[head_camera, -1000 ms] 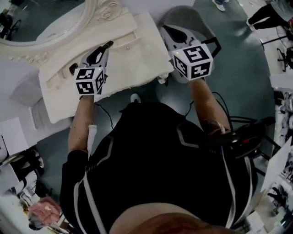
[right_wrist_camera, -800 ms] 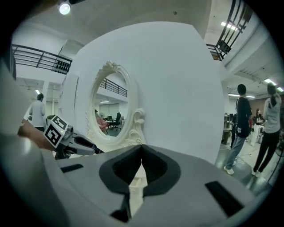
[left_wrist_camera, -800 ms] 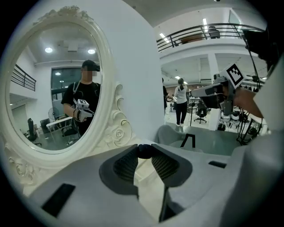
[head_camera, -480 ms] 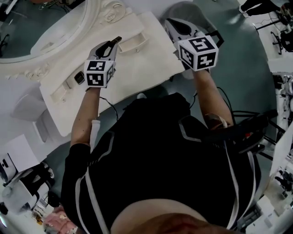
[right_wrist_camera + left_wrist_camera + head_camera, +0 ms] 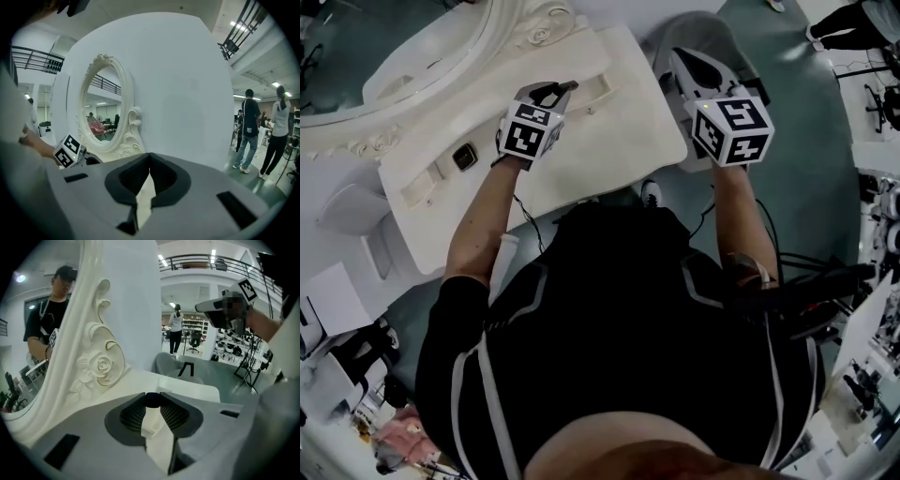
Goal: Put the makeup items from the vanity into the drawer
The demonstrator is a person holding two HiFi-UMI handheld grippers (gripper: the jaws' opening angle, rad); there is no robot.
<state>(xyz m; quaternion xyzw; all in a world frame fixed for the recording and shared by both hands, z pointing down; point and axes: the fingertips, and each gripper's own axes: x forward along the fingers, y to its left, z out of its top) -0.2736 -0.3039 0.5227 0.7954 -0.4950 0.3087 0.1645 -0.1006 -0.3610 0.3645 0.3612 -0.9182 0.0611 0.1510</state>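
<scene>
A white vanity (image 5: 609,141) carries an oval mirror (image 5: 412,47) in a carved frame. A shallow white drawer (image 5: 595,89) sits in its top near the back. A small square compact (image 5: 466,156) with a gold rim lies on the vanity's left part. My left gripper (image 5: 569,86) hovers over the vanity beside the drawer. Its jaws (image 5: 152,399) are shut on a small dark item that I cannot identify. My right gripper (image 5: 680,58) is off the vanity's right edge, shut (image 5: 149,161) and holding nothing.
A grey chair (image 5: 712,33) stands under the right gripper, right of the vanity. White furniture (image 5: 352,211) crowds the left side. Cables (image 5: 769,234) lie on the green floor. People (image 5: 248,131) stand farther off in the room.
The left gripper has moved right along the vanity to the drawer. The compact, hidden a second ago, now shows behind it. The right gripper has shifted slightly right.
</scene>
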